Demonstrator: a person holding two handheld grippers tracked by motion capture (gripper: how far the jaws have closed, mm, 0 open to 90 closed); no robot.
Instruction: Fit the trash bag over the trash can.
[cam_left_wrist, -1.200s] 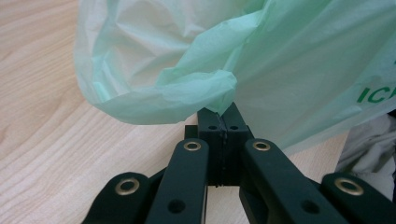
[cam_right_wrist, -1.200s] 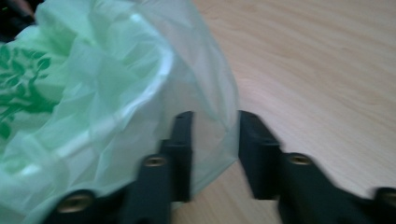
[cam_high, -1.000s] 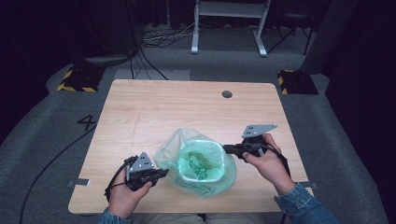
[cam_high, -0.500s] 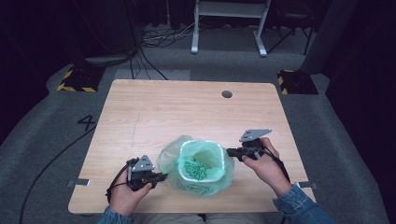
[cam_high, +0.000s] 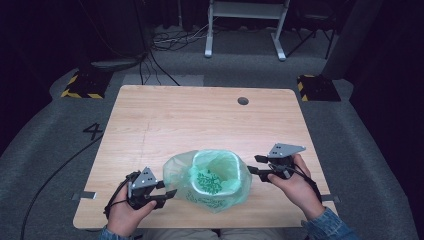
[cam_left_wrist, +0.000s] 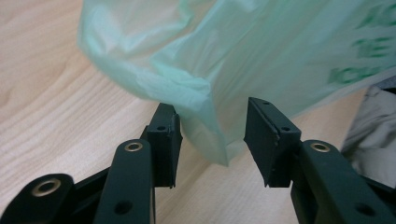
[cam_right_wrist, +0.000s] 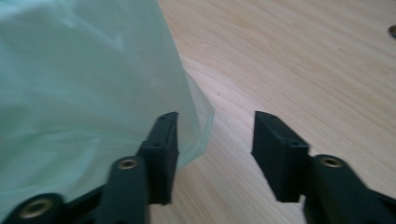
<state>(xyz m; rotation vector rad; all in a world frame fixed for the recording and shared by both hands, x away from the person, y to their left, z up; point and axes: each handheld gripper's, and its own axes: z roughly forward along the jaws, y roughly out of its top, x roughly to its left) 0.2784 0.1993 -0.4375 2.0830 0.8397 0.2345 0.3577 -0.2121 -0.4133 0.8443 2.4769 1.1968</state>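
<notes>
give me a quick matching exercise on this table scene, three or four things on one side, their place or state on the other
Things:
1. green plastic bag
2. left gripper
3. right gripper
4. round hole

Places or states:
a. in the tabletop at the far side
b. draped over a small bin near the front edge
c. open, at the bag's right side
d. open, with a fold of bag between its jaws

Pairs: 1-b, 2-d, 3-c, 4-a
</notes>
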